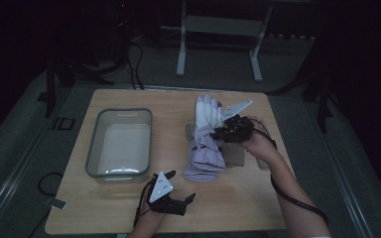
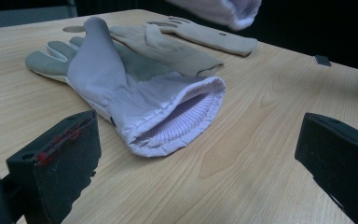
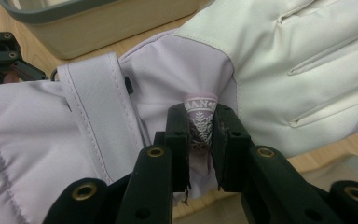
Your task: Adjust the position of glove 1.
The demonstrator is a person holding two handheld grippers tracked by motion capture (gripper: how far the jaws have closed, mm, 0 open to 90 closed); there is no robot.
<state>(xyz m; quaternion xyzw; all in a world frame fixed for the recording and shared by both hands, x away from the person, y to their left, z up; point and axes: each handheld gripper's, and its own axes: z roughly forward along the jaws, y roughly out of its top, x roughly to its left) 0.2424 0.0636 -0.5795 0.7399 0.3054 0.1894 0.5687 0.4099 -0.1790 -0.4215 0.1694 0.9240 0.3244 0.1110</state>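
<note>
Lavender-and-white glove (image 1: 206,134) is up off the tabletop (image 1: 129,208), right of centre, hanging lengthwise with its white fingers toward the far edge and its gathered lilac cuff drooping toward the near edge. In the right gripper view a fold of its lilac fabric, printed with a small white emblem, is bunched upward; a lilac strap crosses the wrist and stitched seams run along the white fingers. Its partner, a second lavender glove (image 2: 135,88), lies flat on the wood, grey-green palm side showing, thumb sticking up, ribbed cuff gaping open toward the near edge.
</note>
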